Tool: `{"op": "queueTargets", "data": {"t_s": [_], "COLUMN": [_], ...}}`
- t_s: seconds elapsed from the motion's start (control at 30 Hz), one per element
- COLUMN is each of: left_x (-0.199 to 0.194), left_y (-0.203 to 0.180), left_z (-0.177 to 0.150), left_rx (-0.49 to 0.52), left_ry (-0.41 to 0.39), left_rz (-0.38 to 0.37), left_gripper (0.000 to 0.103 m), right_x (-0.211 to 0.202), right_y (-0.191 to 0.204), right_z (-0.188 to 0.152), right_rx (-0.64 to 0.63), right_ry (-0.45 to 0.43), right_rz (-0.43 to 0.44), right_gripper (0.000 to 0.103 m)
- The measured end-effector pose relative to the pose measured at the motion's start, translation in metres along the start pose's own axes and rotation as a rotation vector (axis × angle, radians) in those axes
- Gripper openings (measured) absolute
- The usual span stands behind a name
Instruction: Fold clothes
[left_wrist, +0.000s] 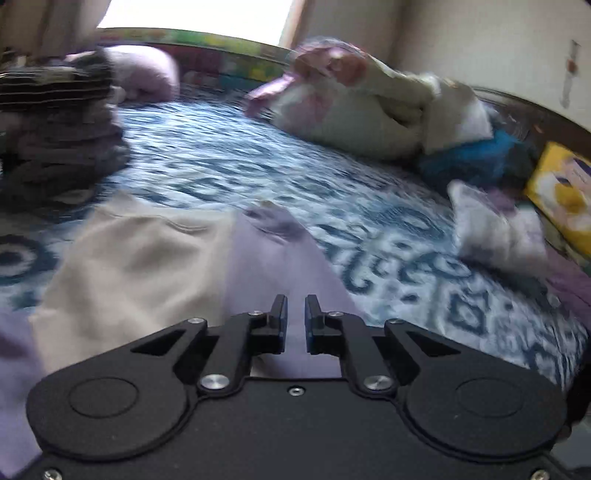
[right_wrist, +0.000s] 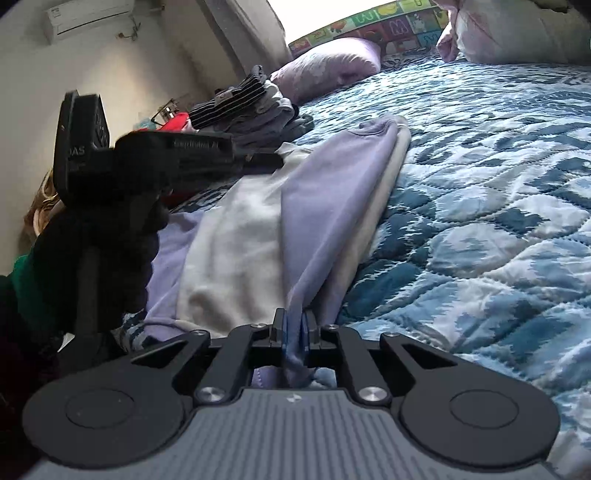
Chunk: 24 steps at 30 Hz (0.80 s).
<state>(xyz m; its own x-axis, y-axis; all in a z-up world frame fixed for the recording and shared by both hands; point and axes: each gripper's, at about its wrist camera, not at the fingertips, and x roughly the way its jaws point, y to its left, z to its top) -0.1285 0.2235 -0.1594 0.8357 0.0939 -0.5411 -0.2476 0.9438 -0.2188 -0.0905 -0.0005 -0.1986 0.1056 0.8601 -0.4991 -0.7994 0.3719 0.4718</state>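
Bed: we see a blue-and-white quilt (right_wrist: 498, 192) covering it.
Head end: we see a lilac pillow (right_wrist: 328, 66) against a colourful board (right_wrist: 391, 18).
Wall: we see an air conditioner (right_wrist: 88, 16).
Right edge: we see a yellow packet (left_wrist: 565, 192).

This is a bedroom in a home. A bed with a blue and white quilt (right_wrist: 480, 184) fills the frame, a pillow (right_wrist: 328, 62) lies at the top, and an air conditioner (right_wrist: 88, 18) hangs upper left.
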Motion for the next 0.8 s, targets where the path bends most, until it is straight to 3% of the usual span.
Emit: {"op": "queueTargets", "data": {"t_s": [0.07,0.17,0.3,0.5,0.7,0.8], "left_x": [0.024,0.002,0.006,0.039,0.084,0.108], "left_y": [-0.009,-0.017,-0.019,-0.014,-0.016,-0.018], "left_z": [-0.009,-0.007,0.004,0.031,0.058,0.071], "left_rx": [0.104,0.141,0.185,0.198,0.210,0.236], "left_ry": [0.144,0.099,0.052,0.077,0.113,0.141], "left_rz": [0.021,0.023,0.034,0.064,0.057,0.054], "left_gripper": [0.007,0.008,0.008,0.018,0.018,0.018], "right_x": [-0.001,-0.007,-0.028,-0.033,0.015,0.020], "right_y": [0.001,0.003,0.005,0.013,0.025,0.023], "right_z": [0.000,0.000,-0.001,0.006,0.009,0.006], "right_rx": [-0.004,-0.010,-0.035,-0.125,-0.195,-0.195], "right_ry": [0.008,0.012,-0.024,-0.233,-0.083,-0.048], "right_rz": [-0.001,0.005,-0.035,-0.095,-0.134,-0.132], "right_gripper": [0.011,0.017,0.028,0.027,0.025,0.025]}}
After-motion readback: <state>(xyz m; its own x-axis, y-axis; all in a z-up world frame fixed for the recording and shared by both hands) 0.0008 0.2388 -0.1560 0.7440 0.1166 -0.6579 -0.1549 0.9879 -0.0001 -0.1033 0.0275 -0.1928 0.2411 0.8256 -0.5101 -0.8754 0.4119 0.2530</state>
